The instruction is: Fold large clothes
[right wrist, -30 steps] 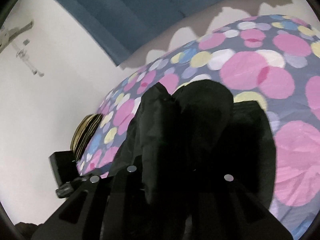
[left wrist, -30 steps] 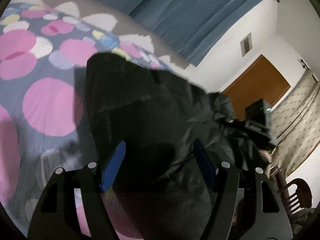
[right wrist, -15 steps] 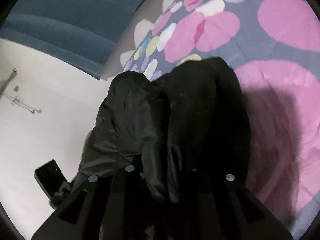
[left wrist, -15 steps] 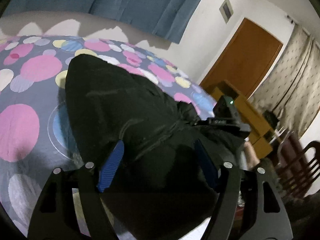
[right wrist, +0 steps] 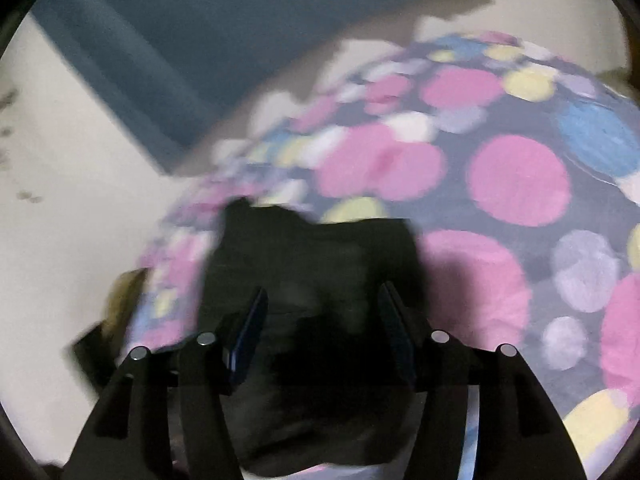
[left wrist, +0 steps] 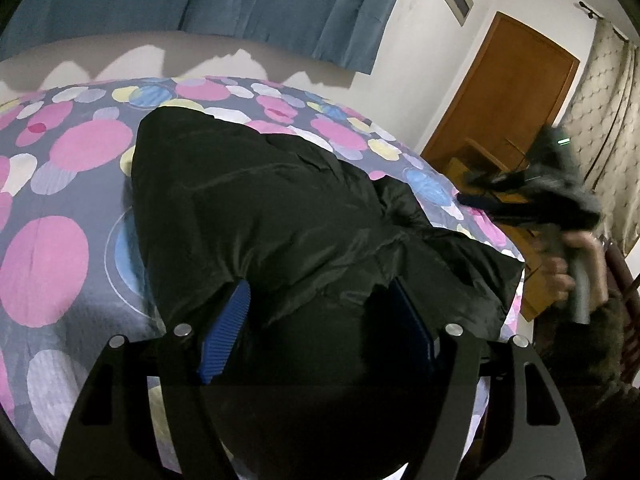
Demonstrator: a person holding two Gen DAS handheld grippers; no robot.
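A large black padded jacket (left wrist: pixel 272 224) lies folded in a bundle on the bed's dotted cover (left wrist: pixel 48 264). My left gripper (left wrist: pixel 320 316) is open just above the jacket's near edge, blue pads wide apart, holding nothing. In the blurred right wrist view the jacket (right wrist: pixel 316 264) lies flat on the cover (right wrist: pixel 516 180), and my right gripper (right wrist: pixel 324 316) is open over its near edge, empty. The right gripper also shows, blurred, in the left wrist view (left wrist: pixel 532 200), lifted off the bed's right side in a hand.
Blue curtains (left wrist: pixel 248 0) hang behind the bed. A brown door (left wrist: pixel 500 92) and wooden furniture (left wrist: pixel 480 168) stand to the right of the bed. The bed's right edge lies close beside the jacket.
My right gripper opened and let go of the jacket, then pulled back away from it. The jacket settled flat on the bed. My left gripper stayed open and shifted slightly.
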